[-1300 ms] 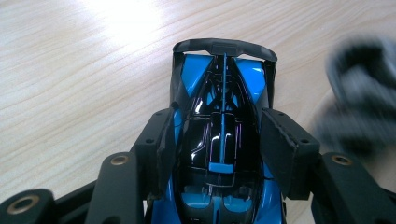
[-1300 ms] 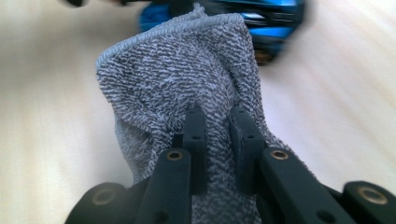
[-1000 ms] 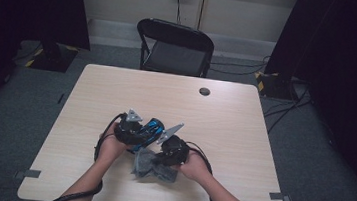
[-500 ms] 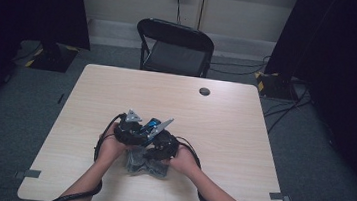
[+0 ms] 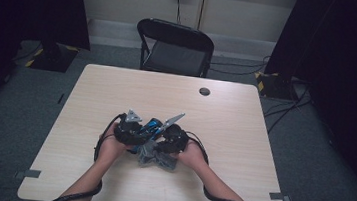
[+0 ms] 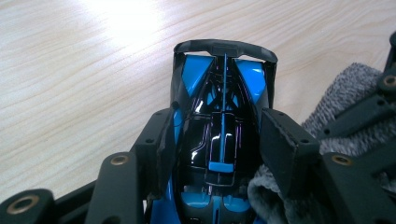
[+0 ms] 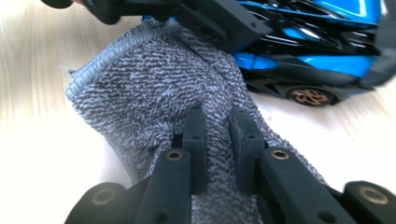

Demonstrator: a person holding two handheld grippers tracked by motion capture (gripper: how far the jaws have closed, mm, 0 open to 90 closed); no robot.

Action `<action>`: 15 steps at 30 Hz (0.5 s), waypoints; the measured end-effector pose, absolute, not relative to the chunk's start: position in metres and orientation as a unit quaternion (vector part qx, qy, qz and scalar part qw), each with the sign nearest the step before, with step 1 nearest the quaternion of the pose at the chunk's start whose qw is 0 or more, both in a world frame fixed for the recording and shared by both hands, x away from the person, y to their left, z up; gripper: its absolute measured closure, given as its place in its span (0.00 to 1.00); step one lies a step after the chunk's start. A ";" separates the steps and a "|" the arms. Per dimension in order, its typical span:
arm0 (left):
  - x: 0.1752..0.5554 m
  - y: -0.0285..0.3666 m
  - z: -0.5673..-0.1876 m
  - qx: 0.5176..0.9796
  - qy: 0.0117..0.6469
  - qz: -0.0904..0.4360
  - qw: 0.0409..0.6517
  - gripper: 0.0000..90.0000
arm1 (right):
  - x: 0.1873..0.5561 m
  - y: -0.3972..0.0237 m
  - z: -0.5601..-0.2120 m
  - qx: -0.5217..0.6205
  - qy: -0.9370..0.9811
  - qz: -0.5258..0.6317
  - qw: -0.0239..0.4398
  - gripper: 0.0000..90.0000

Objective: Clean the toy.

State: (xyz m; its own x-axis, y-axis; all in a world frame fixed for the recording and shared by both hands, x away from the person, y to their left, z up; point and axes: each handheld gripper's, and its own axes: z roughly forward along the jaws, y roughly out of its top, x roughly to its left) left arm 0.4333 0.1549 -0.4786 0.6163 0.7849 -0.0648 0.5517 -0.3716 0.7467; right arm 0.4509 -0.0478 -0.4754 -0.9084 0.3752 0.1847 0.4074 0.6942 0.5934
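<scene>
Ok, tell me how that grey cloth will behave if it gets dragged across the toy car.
The grey cloth looks like looped terry and bunches where the right gripper pinches it, so it is probably floppy and will drape rather than push. Its nap may snag on the blue toy car, at its rear wing. It seems light, unlikely to shift the car clamped in the left gripper.

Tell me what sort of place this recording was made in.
Probably a small recording room or lab, not a home: a bare wooden table on grey carpet, dark curtains on both sides, a folding chair at the far side, and cables along the floor to a wall socket.
</scene>
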 end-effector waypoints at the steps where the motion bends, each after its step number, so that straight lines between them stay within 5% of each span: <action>1: 0.433 0.155 -0.479 0.814 0.411 0.152 0.382 0.51 | 0.451 -0.049 -0.475 -0.216 -0.920 -0.326 0.024 0.88; 15: 0.433 0.155 -0.479 0.814 0.411 0.153 0.382 0.51 | 0.458 -0.053 -0.472 -0.215 -0.924 -0.315 0.011 0.88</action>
State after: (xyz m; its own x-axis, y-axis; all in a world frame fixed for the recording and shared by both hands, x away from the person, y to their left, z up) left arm 0.4333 0.1549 -0.4786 0.6157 0.7853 -0.0650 0.5522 -0.3711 0.7465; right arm 0.4585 -0.0528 -0.4724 -0.9071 0.3906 0.1567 0.4049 0.7083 0.5782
